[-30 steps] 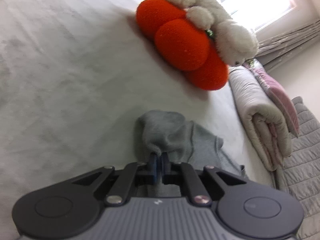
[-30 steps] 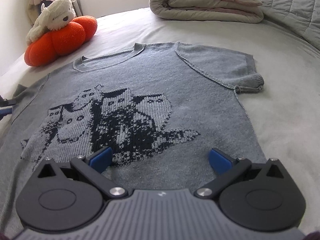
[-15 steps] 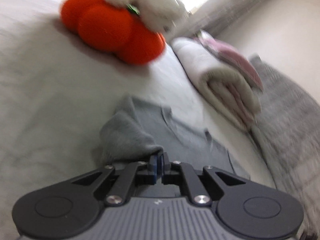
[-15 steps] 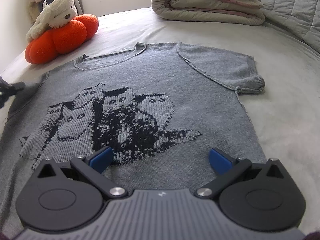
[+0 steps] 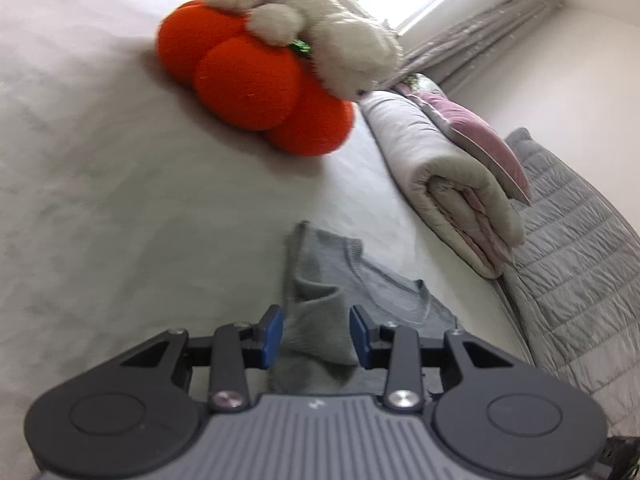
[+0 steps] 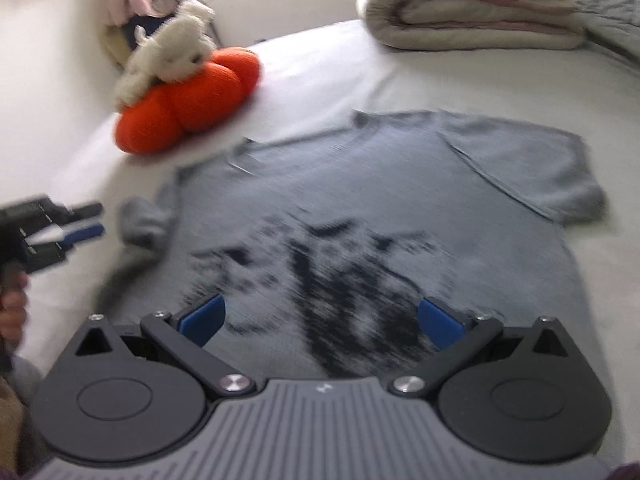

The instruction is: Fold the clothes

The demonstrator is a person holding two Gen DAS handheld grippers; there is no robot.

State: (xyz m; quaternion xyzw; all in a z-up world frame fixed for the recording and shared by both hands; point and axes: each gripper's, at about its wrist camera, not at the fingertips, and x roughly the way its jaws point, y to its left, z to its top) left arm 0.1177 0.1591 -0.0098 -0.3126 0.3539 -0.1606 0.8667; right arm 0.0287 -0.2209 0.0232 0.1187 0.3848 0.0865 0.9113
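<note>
Presently, a grey knit T-shirt (image 6: 400,208) with a dark printed motif lies front-up and mostly flat on the bed (image 6: 460,72), neckline toward the far side. Its right sleeve (image 6: 532,168) is spread flat; its left sleeve (image 6: 142,222) is bunched into a small heap at the shirt's edge. The left hand-held gripper (image 5: 316,330) has its blue-padded fingers apart, with the bunched sleeve cloth lying between them; whether the pads touch it cannot be told. In the right wrist view that gripper sits just beside the heap, held by a hand (image 6: 14,308) at the frame's left edge. The right hand-held gripper (image 6: 320,320) is spread wide over the shirt's lower half, gripping nothing. An orange cushion (image 5: 256,80) with a white plush toy (image 5: 320,36) on it sits beyond the shirt, and a folded duvet (image 5: 448,184) lies further along the bed.
</note>
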